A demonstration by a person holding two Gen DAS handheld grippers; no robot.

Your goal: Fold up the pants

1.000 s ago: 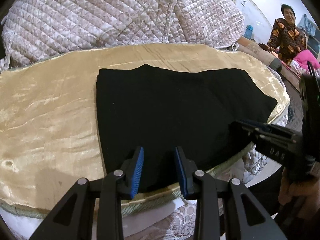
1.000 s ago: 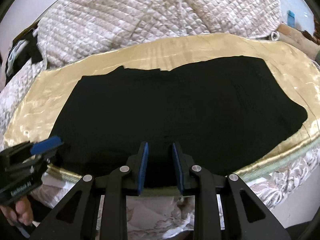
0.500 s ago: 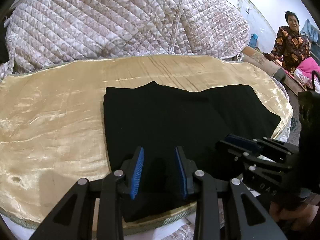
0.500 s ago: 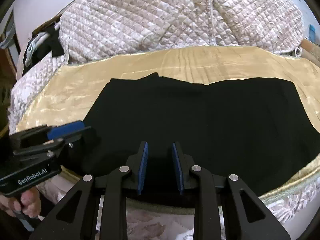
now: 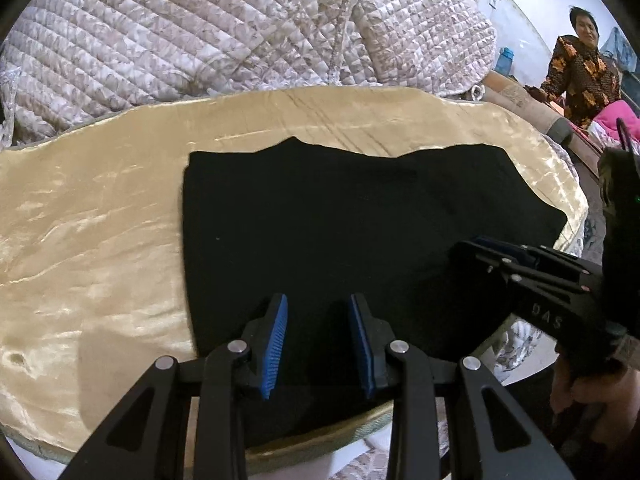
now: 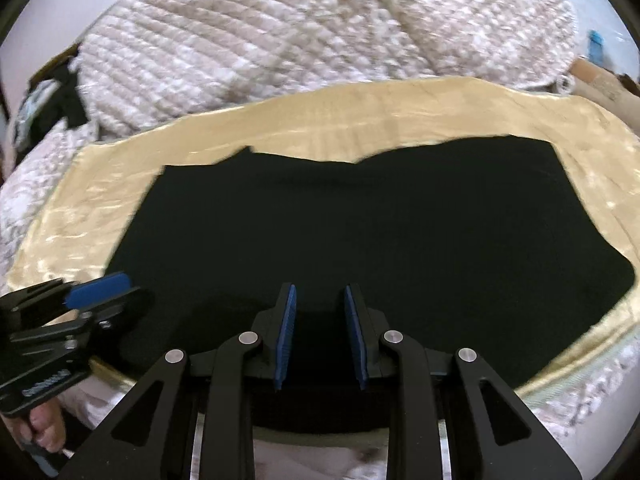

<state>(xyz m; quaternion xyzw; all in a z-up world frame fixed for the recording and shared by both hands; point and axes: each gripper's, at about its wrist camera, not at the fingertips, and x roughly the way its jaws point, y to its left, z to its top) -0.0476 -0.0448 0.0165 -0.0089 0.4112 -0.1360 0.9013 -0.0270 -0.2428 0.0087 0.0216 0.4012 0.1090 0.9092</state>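
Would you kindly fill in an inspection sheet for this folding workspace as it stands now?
Surface: gold satin cloth, wrinkled, spread over the bed.
Job's things: black pants lying flat on the cloth, near edge at the cloth's front edge.
Clutter: nothing seen on the cloth.
Grippers: left tool and right tool both part open, nothing between the pads, poised over the pants' near edge.
Cables: nothing seen.
Surroundings: quilted bedding heaped behind; a seated person at far right.
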